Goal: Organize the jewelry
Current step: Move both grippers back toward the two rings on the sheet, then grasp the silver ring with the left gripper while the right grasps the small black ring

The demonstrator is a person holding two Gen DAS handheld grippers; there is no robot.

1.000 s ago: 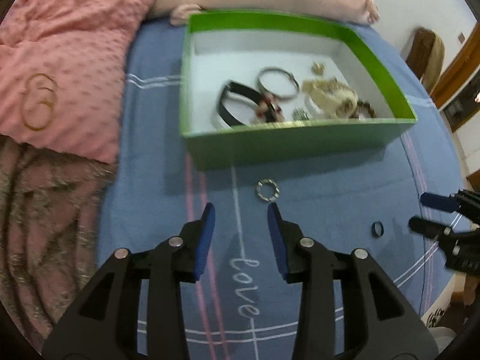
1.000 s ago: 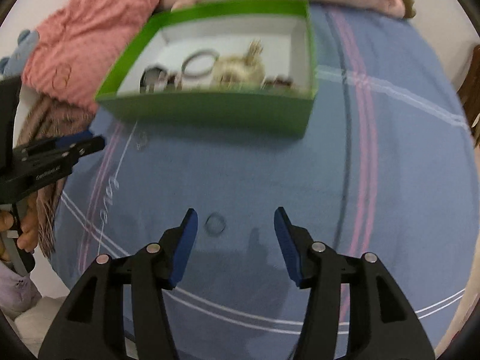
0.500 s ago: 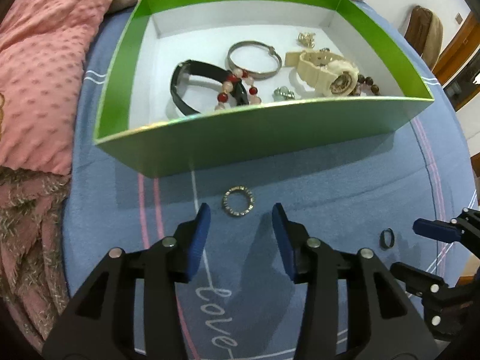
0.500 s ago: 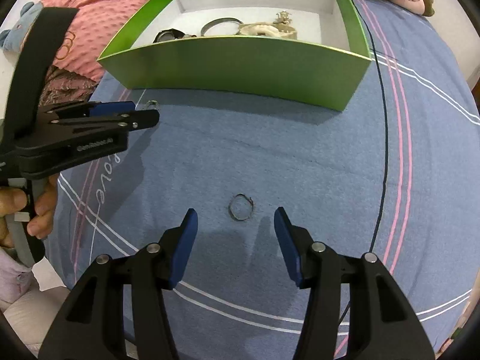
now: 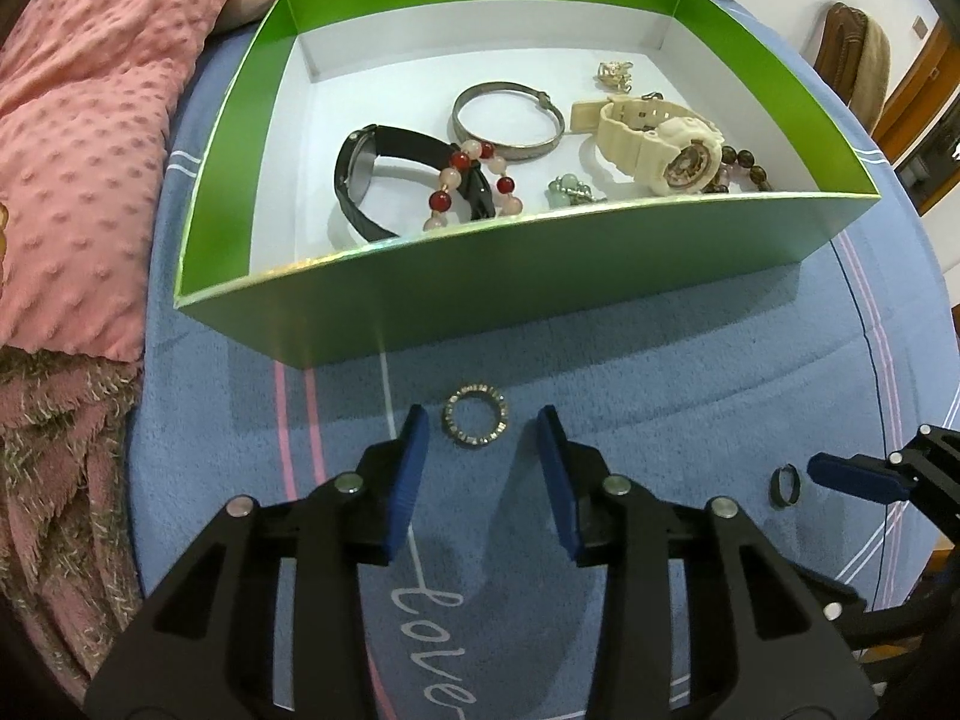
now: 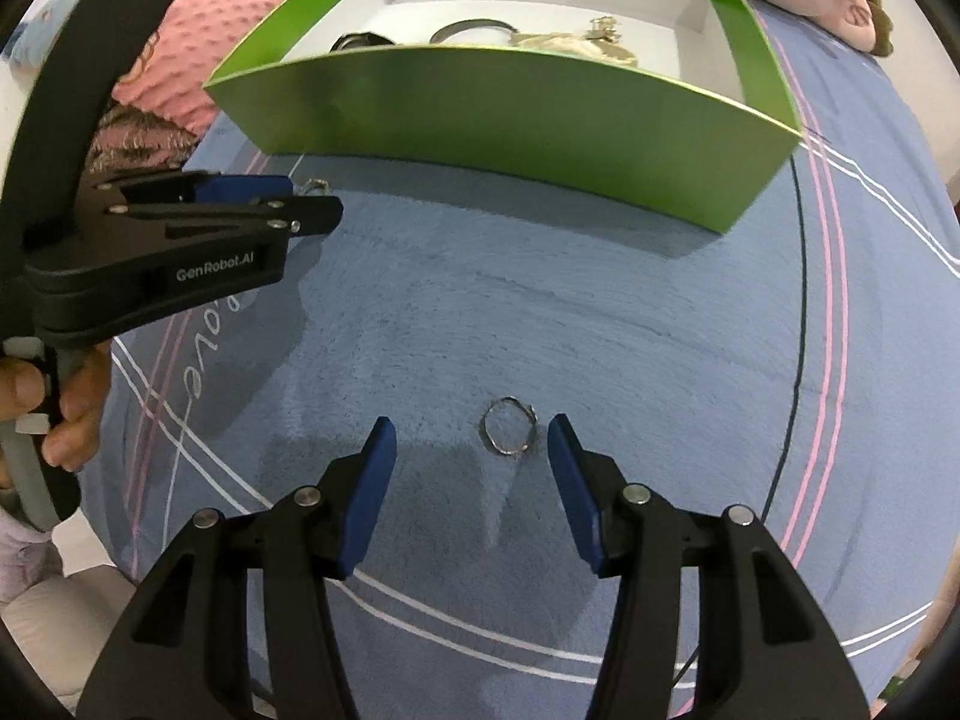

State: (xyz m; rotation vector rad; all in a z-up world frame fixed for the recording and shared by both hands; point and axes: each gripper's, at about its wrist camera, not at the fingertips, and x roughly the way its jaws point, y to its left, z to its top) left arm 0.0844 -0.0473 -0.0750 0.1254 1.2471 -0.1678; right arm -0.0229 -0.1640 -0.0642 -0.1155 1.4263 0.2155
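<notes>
Leftmost: pink dotted blanket (image 5: pixel 72 138). Next, green open cardboard box (image 5: pixel 540 276) on blue plush cover (image 5: pixel 690 372), holding black watch (image 5: pixel 366 174), red-and-pink bead bracelet (image 5: pixel 462 180), grey metal bangle (image 5: pixel 510 120), cream watch (image 5: pixel 660 144). Below, left gripper (image 5: pixel 480 426), jaws closing, not yet touching stone-set silver ring (image 5: pixel 476 423) lying between them. Rightmost: right gripper (image 6: pixel 471 423), fingers apart, thin wire ring (image 6: pixel 510 425) lying between, nearer right pad, ungripped.
</notes>
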